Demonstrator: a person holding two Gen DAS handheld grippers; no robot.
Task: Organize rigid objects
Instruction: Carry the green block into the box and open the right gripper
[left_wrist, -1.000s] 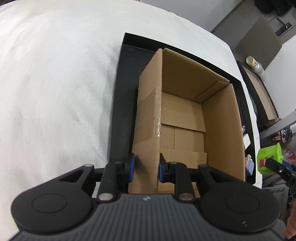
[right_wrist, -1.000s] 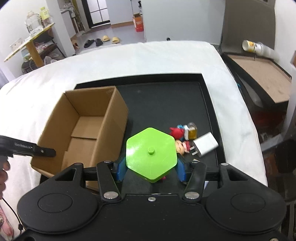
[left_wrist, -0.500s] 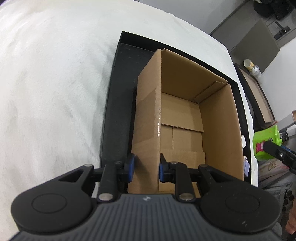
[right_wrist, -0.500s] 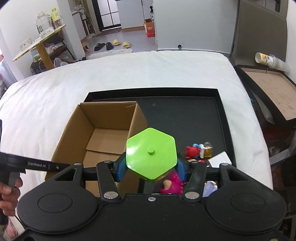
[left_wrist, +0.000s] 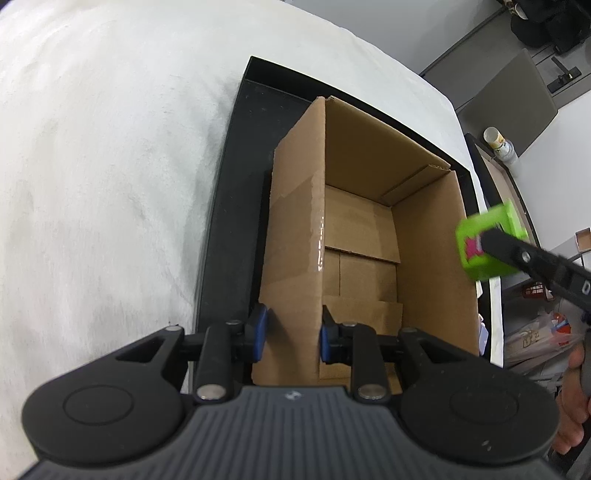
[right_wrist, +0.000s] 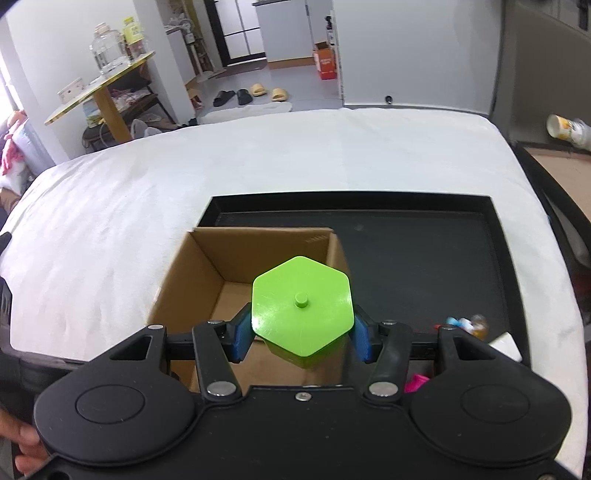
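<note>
An open cardboard box (left_wrist: 362, 236) stands on a black tray (left_wrist: 236, 177), and it also shows in the right wrist view (right_wrist: 221, 280). My left gripper (left_wrist: 291, 332) is shut on the box's near left wall. My right gripper (right_wrist: 301, 332) is shut on a green hexagonal container (right_wrist: 301, 310) and holds it above the box's right wall. The green container (left_wrist: 487, 243) appears at the box's right edge in the left wrist view. Small toys (right_wrist: 465, 325) lie on the tray (right_wrist: 424, 258) to the right.
The tray sits on a white padded surface (right_wrist: 221, 177). A white block (right_wrist: 508, 345) and a pink toy (right_wrist: 415, 382) lie at the tray's near right. A second tray with a brown board (right_wrist: 565, 173) and a cup (right_wrist: 565, 127) is at the far right.
My right gripper has carried the green container left and up, from over the tray's toys to above the box's right wall. My left gripper has kept its hold on the box wall.
</note>
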